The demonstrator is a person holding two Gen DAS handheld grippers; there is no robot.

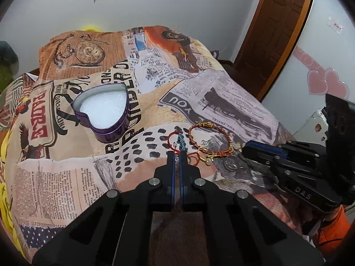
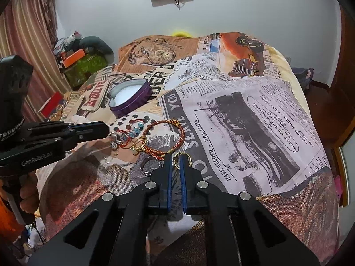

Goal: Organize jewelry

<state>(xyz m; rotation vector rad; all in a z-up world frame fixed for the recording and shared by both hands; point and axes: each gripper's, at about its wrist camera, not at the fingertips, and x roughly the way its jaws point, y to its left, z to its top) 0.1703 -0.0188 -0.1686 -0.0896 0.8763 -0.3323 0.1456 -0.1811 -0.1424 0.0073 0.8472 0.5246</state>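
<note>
A purple heart-shaped tin [image 1: 104, 113] with white foam inside stands open on the printed bedcover; it also shows in the right wrist view [image 2: 131, 99]. A red cord bracelet with blue beads [image 1: 177, 143] lies before my left gripper [image 1: 176, 155], whose fingers are nearly closed around its near end. A red-and-gold braided bracelet [image 1: 210, 137] lies just right of it, seen too in the right wrist view [image 2: 170, 135]. My right gripper [image 2: 176, 158] is closed on a gold ring [image 2: 182, 158]. A silver ring [image 2: 149, 165] lies left of it.
The bedcover [image 2: 244, 122] is rumpled and slopes away on all sides. Small silver charms [image 2: 117, 138] lie near the left gripper's tip. A wooden door [image 1: 277, 33] stands at the right, a cluttered corner [image 2: 82, 59] at the left.
</note>
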